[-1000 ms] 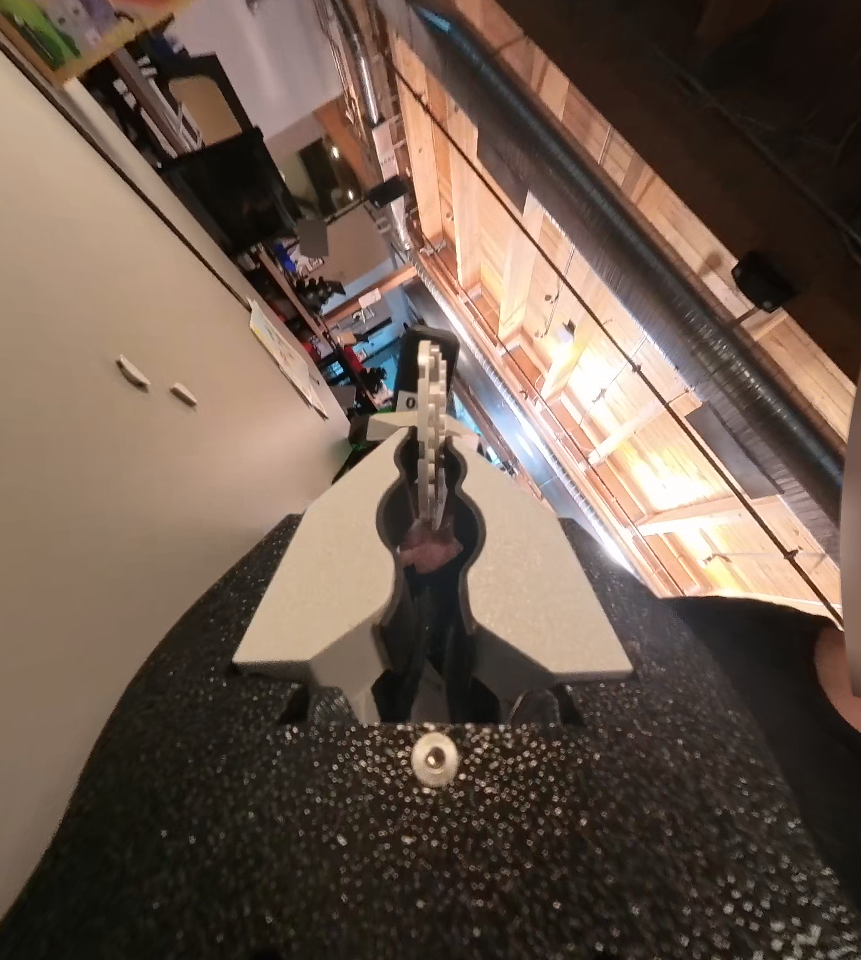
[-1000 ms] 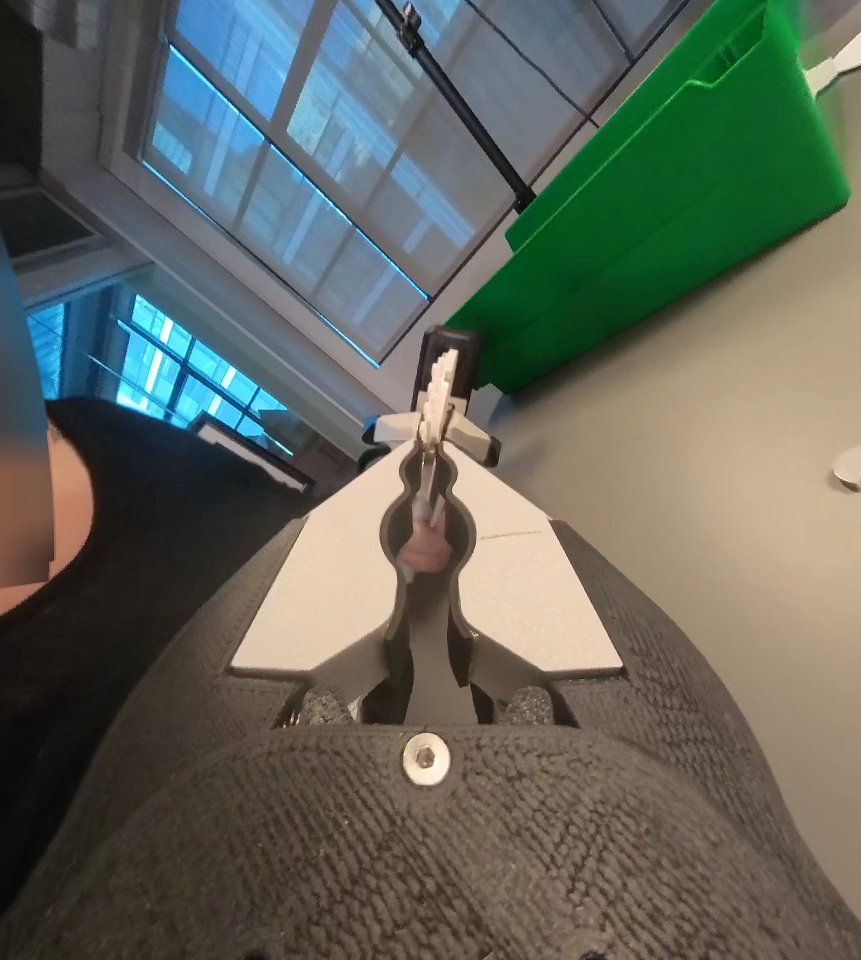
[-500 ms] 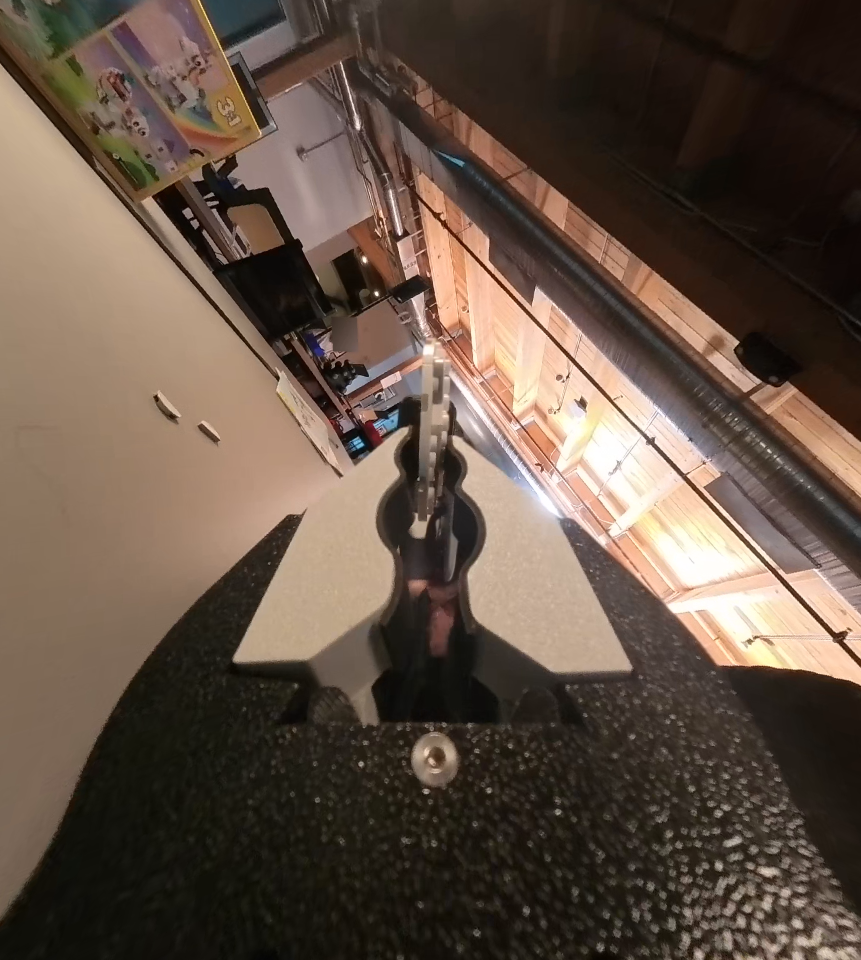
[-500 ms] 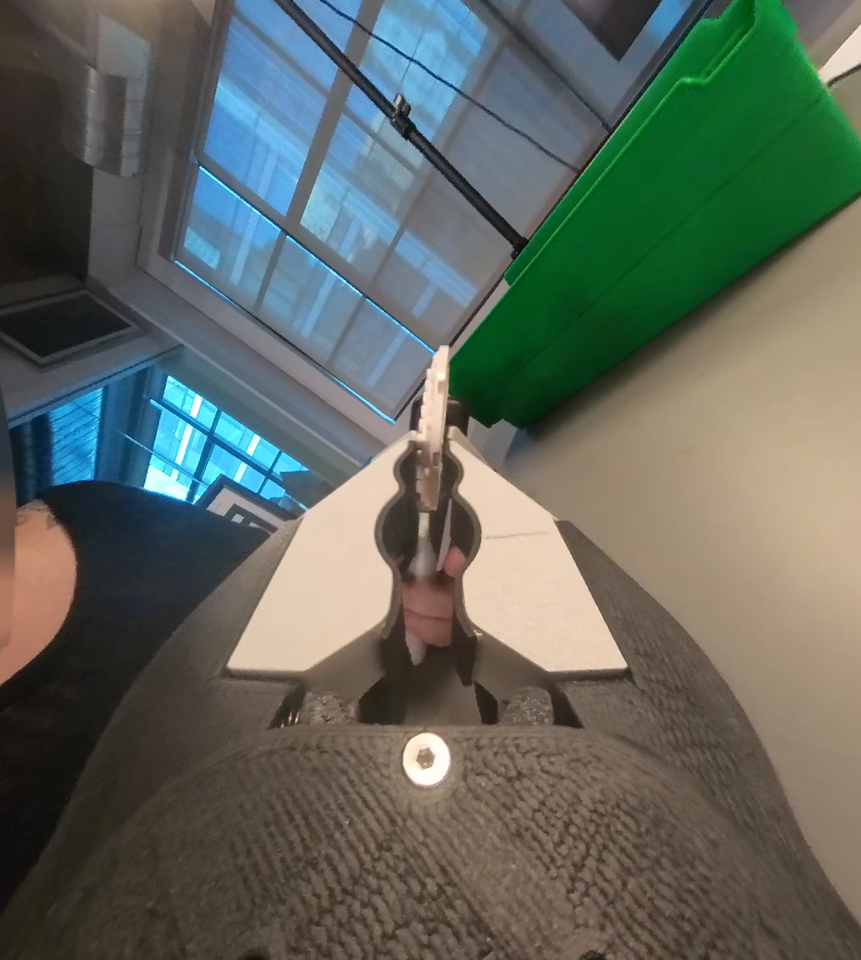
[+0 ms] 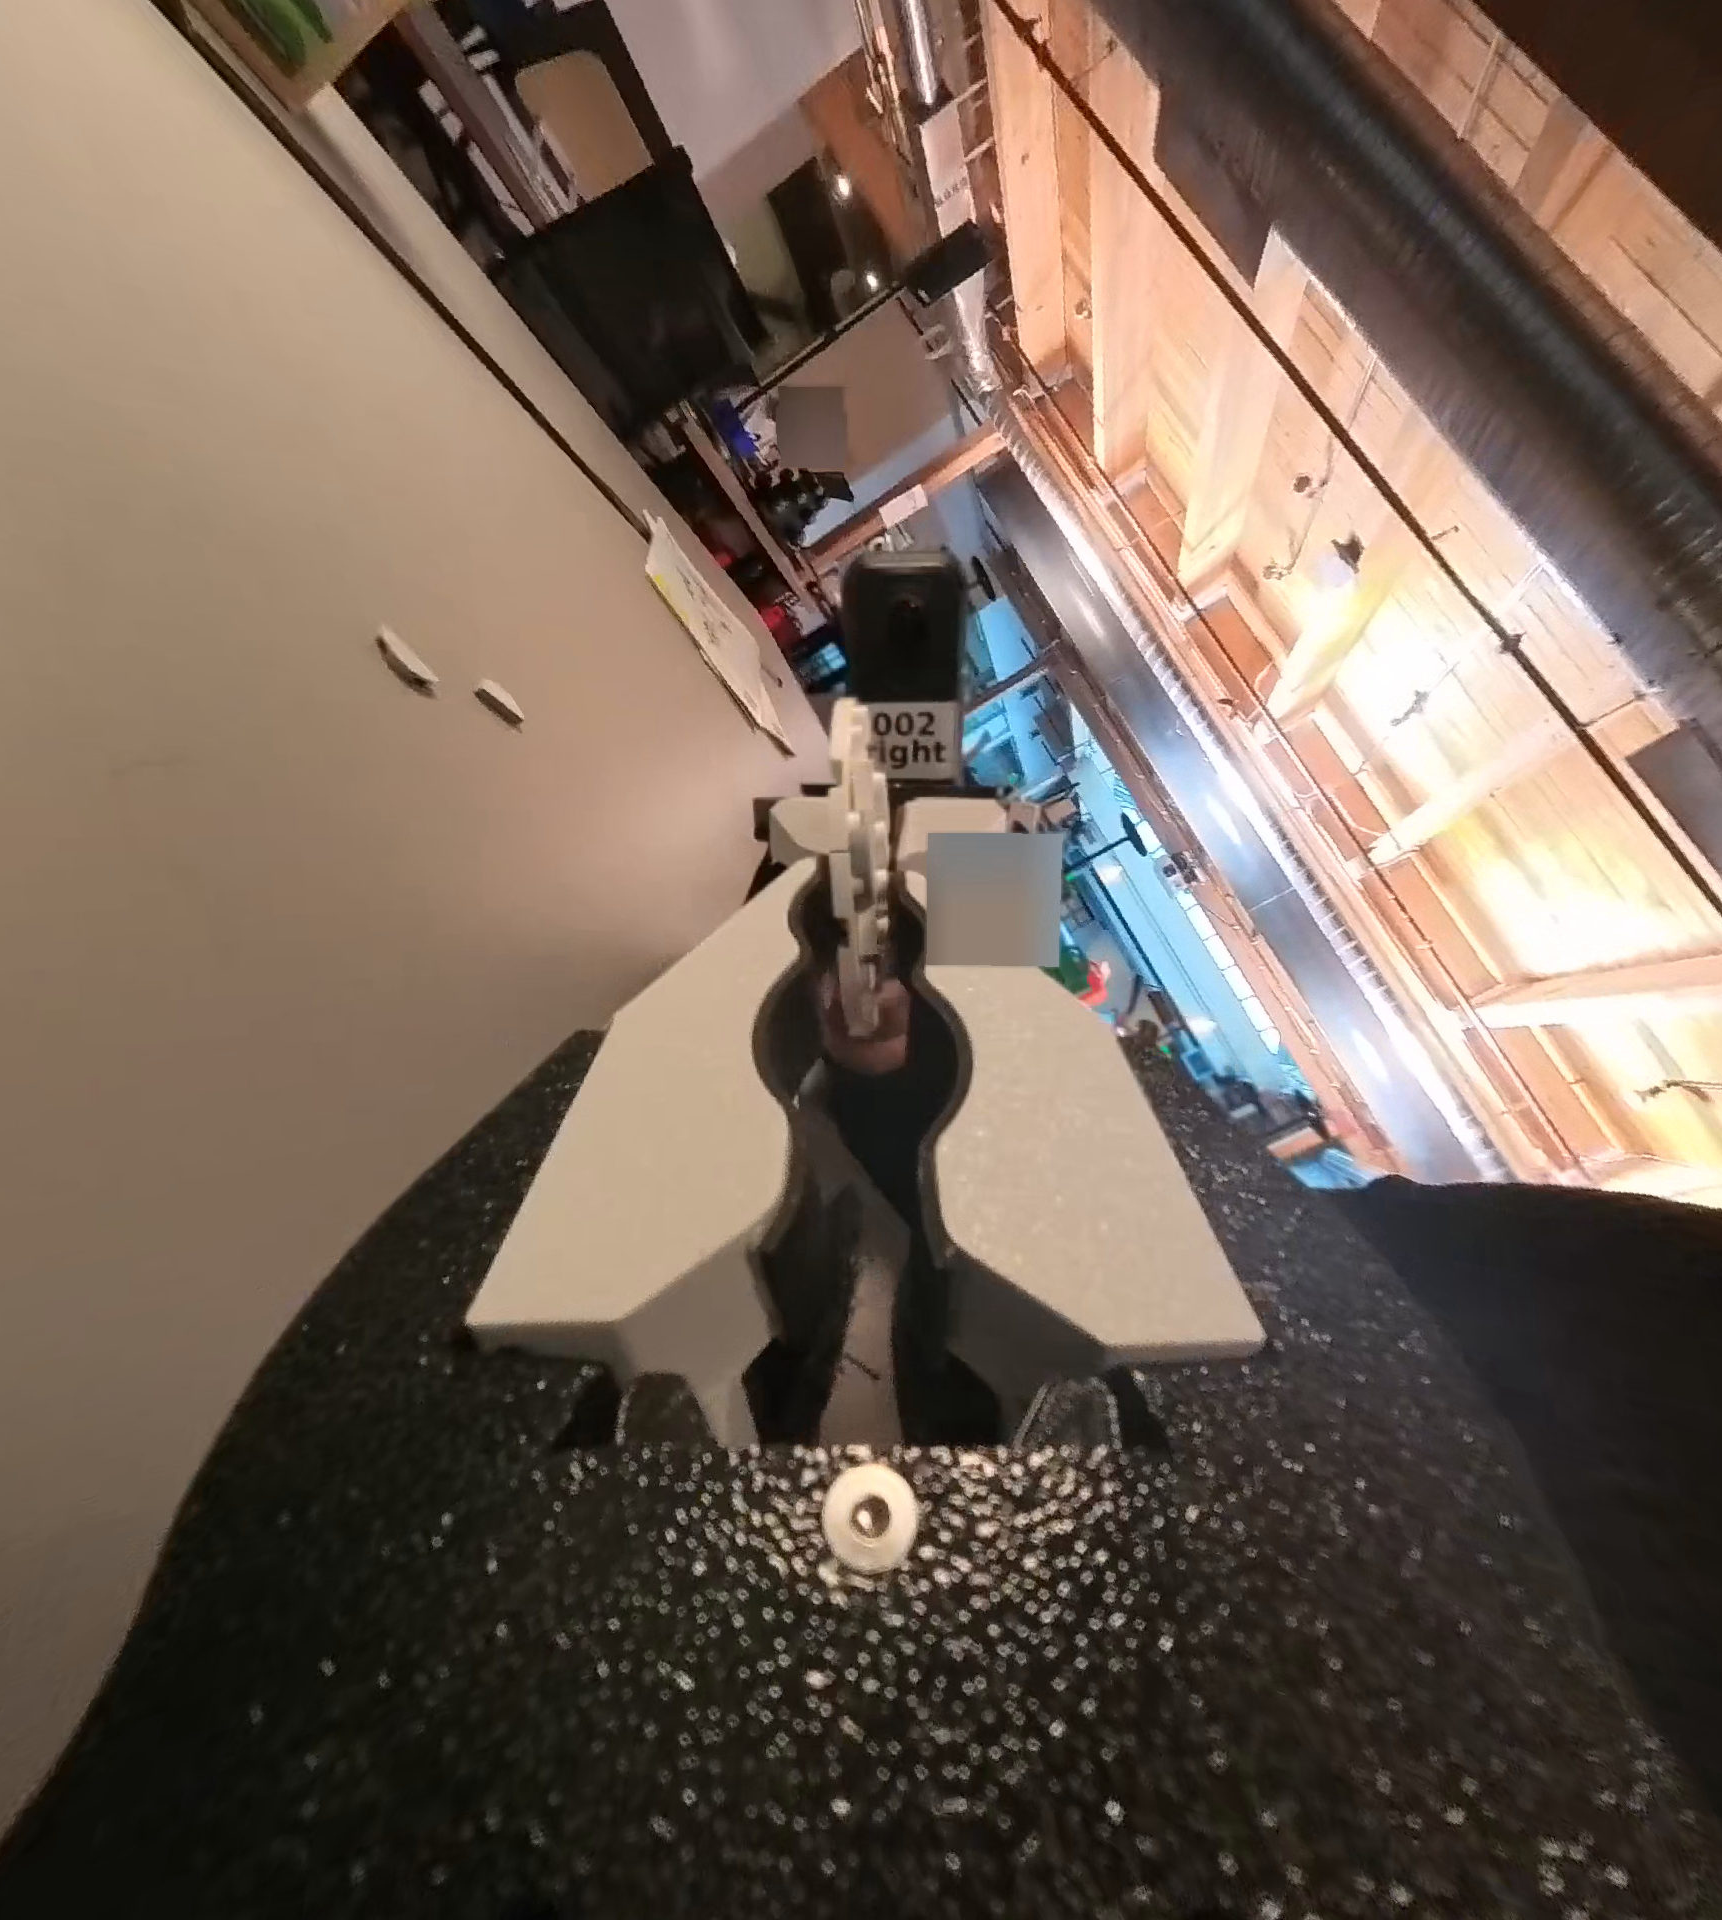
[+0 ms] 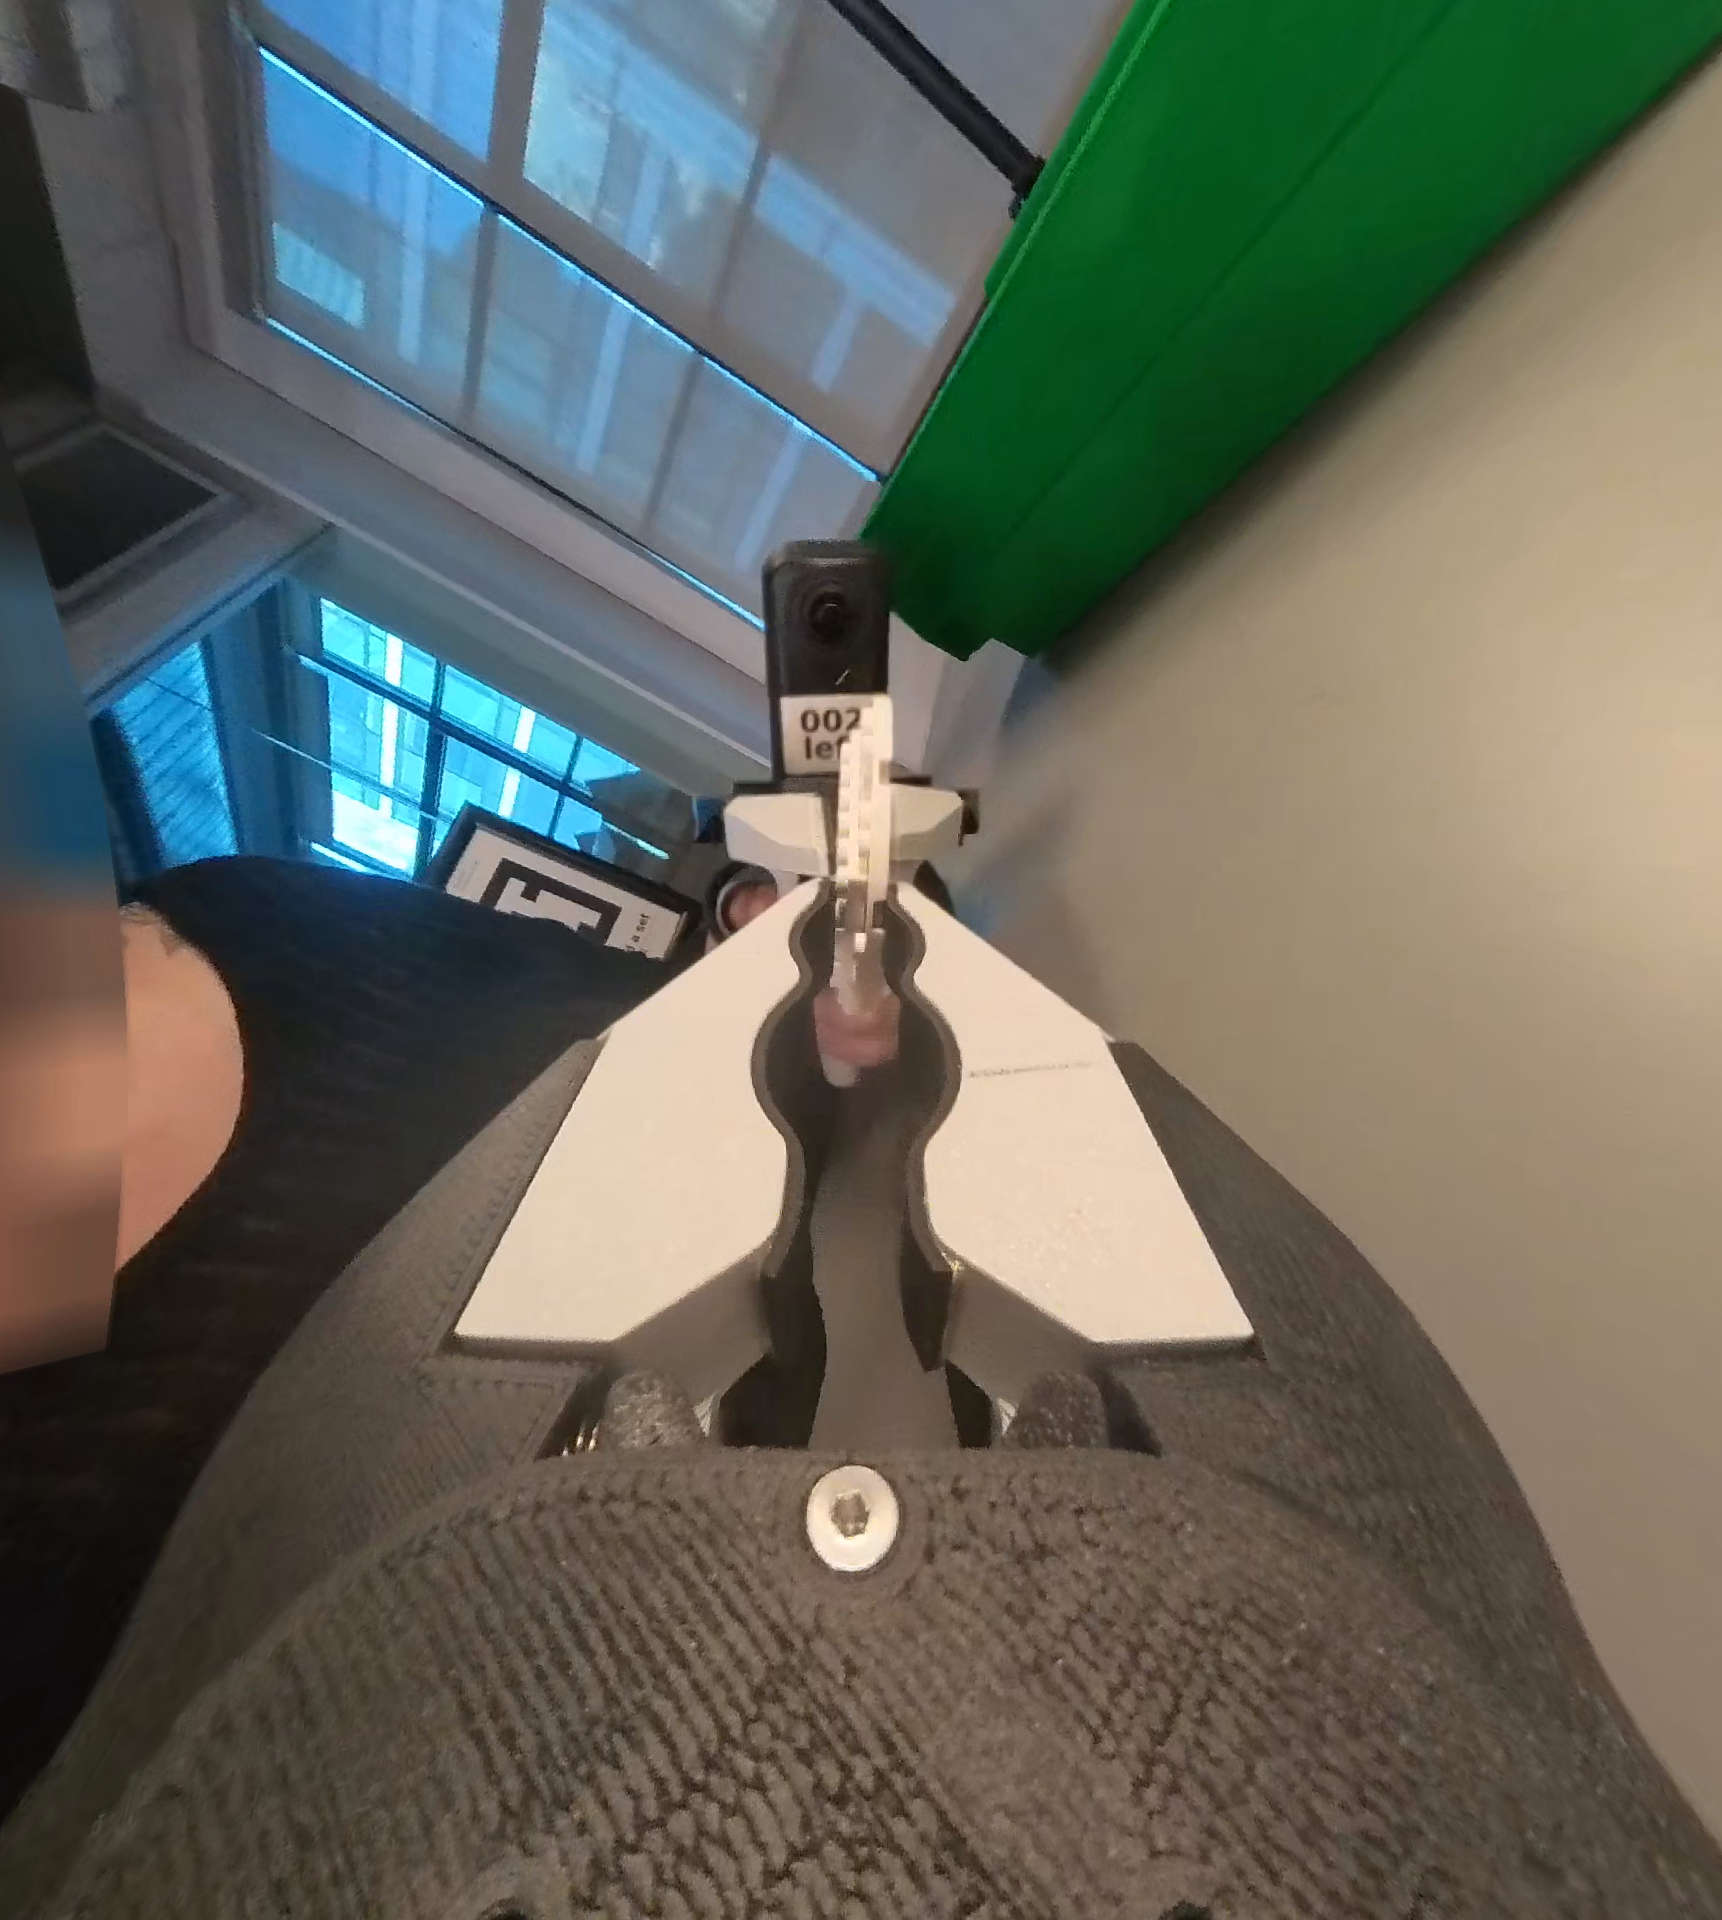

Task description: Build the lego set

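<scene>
Both tongs face each other tip to tip at frame centre, the left tongs (image 5: 862,914) and right tongs (image 6: 862,914) each pinched narrow on the white lego piece (image 5: 859,831) — held off the bench (image 6: 1459,935), likely for steadier pressing.

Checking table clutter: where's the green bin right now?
Right wrist view only: the green bin sits upper right on the grey table, by the window, beyond the right gripper and the white lego piece.
</scene>
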Demonstrator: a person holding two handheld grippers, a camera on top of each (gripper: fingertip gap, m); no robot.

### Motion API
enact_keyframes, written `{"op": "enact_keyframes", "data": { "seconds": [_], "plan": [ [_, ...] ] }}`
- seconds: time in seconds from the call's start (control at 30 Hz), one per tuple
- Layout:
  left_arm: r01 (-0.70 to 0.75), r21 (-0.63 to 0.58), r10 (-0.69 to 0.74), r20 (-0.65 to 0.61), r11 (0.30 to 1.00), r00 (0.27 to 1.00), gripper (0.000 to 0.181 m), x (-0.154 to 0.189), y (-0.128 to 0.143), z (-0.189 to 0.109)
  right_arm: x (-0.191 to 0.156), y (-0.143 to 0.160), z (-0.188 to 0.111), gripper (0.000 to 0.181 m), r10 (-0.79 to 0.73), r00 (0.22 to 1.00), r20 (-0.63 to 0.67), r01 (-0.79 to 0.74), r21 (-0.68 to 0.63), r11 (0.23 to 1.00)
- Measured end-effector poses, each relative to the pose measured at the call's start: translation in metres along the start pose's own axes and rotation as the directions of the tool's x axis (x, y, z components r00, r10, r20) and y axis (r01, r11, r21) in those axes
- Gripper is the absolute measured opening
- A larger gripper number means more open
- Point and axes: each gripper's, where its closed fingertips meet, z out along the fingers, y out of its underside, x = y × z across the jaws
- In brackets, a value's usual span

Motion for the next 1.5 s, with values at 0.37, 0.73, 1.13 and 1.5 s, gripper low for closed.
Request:
{"op": "enact_keyframes", "data": {
  "seconds": [0.37, 0.73, 1.13, 1.5],
  "plan": [
    [0.114, 0.089, -0.121, 0.088, 0.990, 0.989, 0.005, -0.023, -0.012, -0.010, 0.018, -0.101, -0.062, 0.033, -0.629, 0.489, -0.605, 0.827, 0.092, 0.554],
    [0.131, 0.098, -0.143, 0.119, 0.986, 0.983, 0.006, -0.030, -0.013, -0.010, 0.046, -0.133, -0.073, 0.021, -0.694, -0.081, -0.715, 0.942, -0.283, 0.181],
    [0.086, 0.092, -0.100, 0.156, 0.992, 0.983, 0.006, -0.031, -0.011, -0.010, 0.045, -0.129, -0.083, 0.014, -0.690, 0.054, -0.721, 0.908, -0.252, 0.334],
    [0.095, 0.092, -0.108, 0.155, 0.991, 0.982, 0.006, -0.032, -0.012, -0.010, 0.084, -0.065, -0.085, 0.022, -0.702, 0.569, -0.428, 0.575, -0.403, 0.712]
  ]
}}
